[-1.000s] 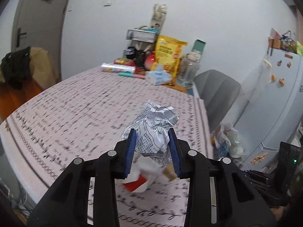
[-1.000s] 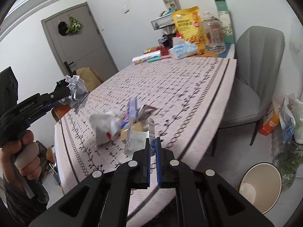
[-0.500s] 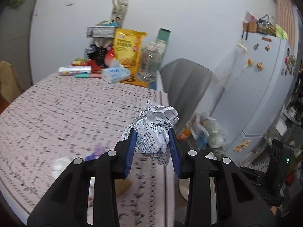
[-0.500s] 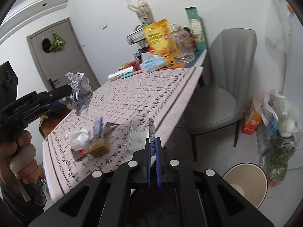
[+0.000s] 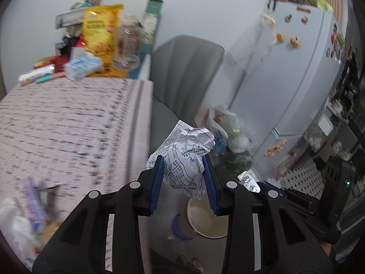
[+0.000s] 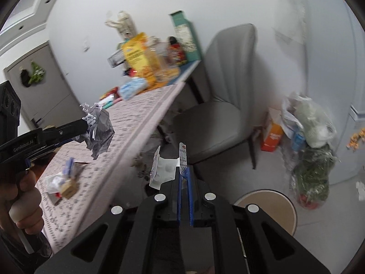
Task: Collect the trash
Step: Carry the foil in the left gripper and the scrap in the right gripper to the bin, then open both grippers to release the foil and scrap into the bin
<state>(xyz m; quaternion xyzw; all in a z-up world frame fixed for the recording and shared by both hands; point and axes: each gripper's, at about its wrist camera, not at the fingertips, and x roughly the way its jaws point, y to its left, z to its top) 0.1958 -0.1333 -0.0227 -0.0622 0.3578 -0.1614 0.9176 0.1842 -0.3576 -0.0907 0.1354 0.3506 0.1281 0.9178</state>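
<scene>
My left gripper (image 5: pixel 183 159) is shut on a crumpled ball of printed paper (image 5: pixel 190 145), held past the table's edge. A round cream waste bin (image 5: pixel 208 222) stands on the floor right below it. In the right wrist view my right gripper (image 6: pixel 184 171) is shut on the edge of a white blister pack with a foil back (image 6: pixel 165 169), also off the table, with the bin (image 6: pixel 271 207) low to its right. The left gripper (image 6: pixel 85 125) and its paper ball (image 6: pixel 101 132) show at the left there. A small pile of wrappers (image 6: pixel 62 182) lies on the table.
The table (image 5: pixel 68 118) has a patterned pink cloth, with groceries (image 5: pixel 98 34) along its far end. A grey chair (image 6: pixel 216 118) stands at the table's end beside the bin. Plastic bags and an orange carton (image 6: pixel 312 137) lie on the floor by the white fridge (image 5: pixel 296 80).
Both grippers have swung right, from over the table out past its edge toward the chair and the bin. Each still holds its piece of trash. The bin now sits under the left gripper.
</scene>
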